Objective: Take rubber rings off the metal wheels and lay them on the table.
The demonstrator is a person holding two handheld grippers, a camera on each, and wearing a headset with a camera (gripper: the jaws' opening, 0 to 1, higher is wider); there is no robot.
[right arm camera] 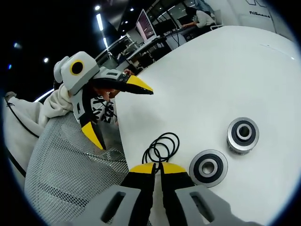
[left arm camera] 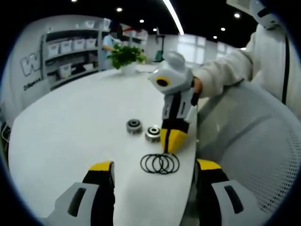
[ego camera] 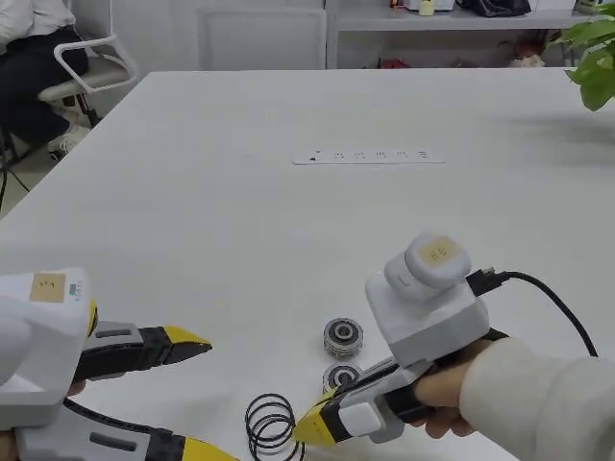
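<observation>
Right, closest to us the left gripper [ego camera: 200,396] sits at the table's near edge with its jaws spread wide and nothing between them. The right gripper [ego camera: 312,427] comes in from the other side with its yellow tips pressed together, empty too. Between the two we have the loose rubber rings [ego camera: 272,423], an overlapping black bunch lying flat on the white table [ego camera: 288,240], just ahead of the right tips and almost touching them. Now the bit that matters: the nearer metal wheel [right arm camera: 208,168] lies just beside the right gripper's closed tips, off to the right in the right gripper view. The farther metal wheel [right arm camera: 243,133] sits just beyond it, close but apart. Both lie flat, axle up, so we judge any ring has to lift off upward. The right gripper is plainly the nearer one; from the left gripper the wheels lie past the rings. The nearer wheel's rim looks dark, perhaps a ring on it, but we cannot tell for sure. Farther back we see a power strip [ego camera: 370,156], then a leafy plant [ego camera: 594,58] at the far corner.
</observation>
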